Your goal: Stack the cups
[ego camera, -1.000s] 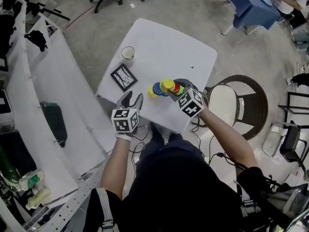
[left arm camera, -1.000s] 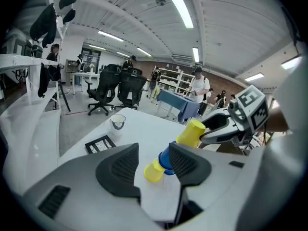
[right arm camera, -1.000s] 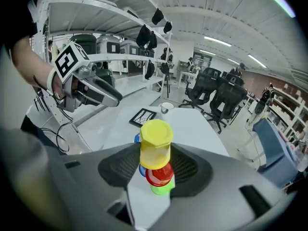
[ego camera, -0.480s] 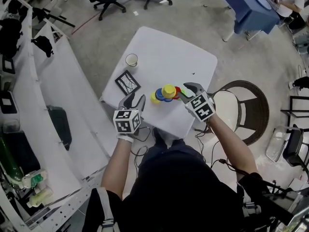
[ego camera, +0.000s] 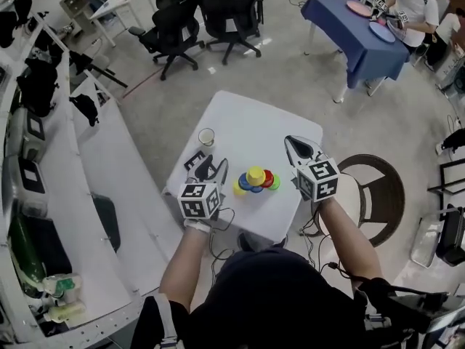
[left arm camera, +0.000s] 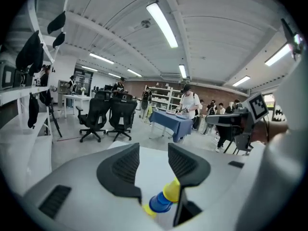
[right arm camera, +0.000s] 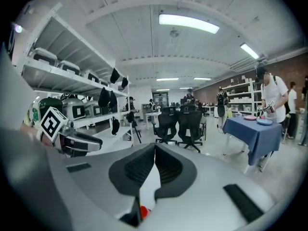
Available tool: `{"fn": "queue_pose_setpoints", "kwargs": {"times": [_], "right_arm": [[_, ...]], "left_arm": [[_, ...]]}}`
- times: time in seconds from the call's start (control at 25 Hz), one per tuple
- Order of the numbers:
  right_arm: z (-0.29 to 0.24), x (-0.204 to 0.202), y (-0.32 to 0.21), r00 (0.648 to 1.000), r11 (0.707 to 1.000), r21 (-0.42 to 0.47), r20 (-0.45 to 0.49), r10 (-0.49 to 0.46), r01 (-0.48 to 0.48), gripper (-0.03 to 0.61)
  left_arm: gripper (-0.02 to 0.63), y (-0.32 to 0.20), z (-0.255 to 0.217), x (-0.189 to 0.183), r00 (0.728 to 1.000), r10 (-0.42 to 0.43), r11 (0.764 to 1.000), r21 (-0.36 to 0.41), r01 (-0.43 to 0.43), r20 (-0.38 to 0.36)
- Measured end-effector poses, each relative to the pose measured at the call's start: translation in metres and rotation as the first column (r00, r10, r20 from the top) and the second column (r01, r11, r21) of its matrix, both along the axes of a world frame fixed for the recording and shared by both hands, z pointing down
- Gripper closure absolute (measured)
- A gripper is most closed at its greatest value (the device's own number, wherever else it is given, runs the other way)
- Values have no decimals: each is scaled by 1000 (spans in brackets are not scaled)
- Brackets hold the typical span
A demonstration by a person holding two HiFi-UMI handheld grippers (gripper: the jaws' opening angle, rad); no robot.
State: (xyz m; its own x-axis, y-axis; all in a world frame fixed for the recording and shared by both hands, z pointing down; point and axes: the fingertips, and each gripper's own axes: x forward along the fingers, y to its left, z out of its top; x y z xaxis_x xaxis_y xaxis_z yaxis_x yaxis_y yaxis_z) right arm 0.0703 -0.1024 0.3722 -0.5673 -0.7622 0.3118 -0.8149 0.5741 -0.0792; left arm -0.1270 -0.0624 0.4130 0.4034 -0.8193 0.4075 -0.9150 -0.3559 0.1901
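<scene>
Several coloured cups (ego camera: 256, 180) huddled near the white table's (ego camera: 247, 118) front edge, yellow cup (ego camera: 255, 175) uppermost, paper cup (ego camera: 206, 137) apart, contents unclear, left gripper (ego camera: 212, 168) beside the cluster, jaws apart, closing on nothing, right gripper (ego camera: 296, 145) pressed together, empty.

Top: dark, near-black garment (ego camera: 269, 297) over torso and shoulders; forearms uncovered.
Wrist: white band (ego camera: 192, 222) behind the left gripper; glove or cuff, cannot tell.
Strap: pale strap (ego camera: 166, 322) with dark edging at the left hip.
Cable: thin black cable (ego camera: 325, 247) beside the right forearm.
Left gripper (ego camera: 213, 164): light grey shell, black ribbed pads (left arm camera: 126, 163); jaws closing, nothing between them.
Right gripper (ego camera: 292, 141): same grey shell, black ribbed pads, edges meeting.
Marker cubes: left cube (ego camera: 199, 199) and right cube (ego camera: 318, 180), white faces with black square codes.
</scene>
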Motion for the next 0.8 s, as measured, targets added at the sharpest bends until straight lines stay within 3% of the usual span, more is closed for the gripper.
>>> {"fn": "queue_pose_setpoints", "kwargs": {"times": [0.24, 0.36, 0.44, 0.64, 0.8], "right_arm": [[-49, 8, 1, 994, 996, 65, 93, 54, -60, 578], [-73, 11, 5, 991, 991, 113, 119, 57, -70, 578], [-89, 12, 8, 989, 985, 152, 134, 57, -78, 578], [-115, 15, 16, 989, 969, 233, 134, 56, -86, 578], [-120, 19, 20, 990, 965, 248, 131, 56, -88, 578]], "left_arm": [[467, -15, -67, 12, 1000, -4, 989, 145, 6, -12], [556, -13, -96, 18, 999, -3, 977, 214, 13, -50], [581, -10, -113, 21, 998, 5, 966, 258, 11, -64], [584, -5, -138, 30, 999, 21, 943, 332, -6, -40], [584, -6, -146, 30, 999, 4, 936, 353, 12, -47]]}}
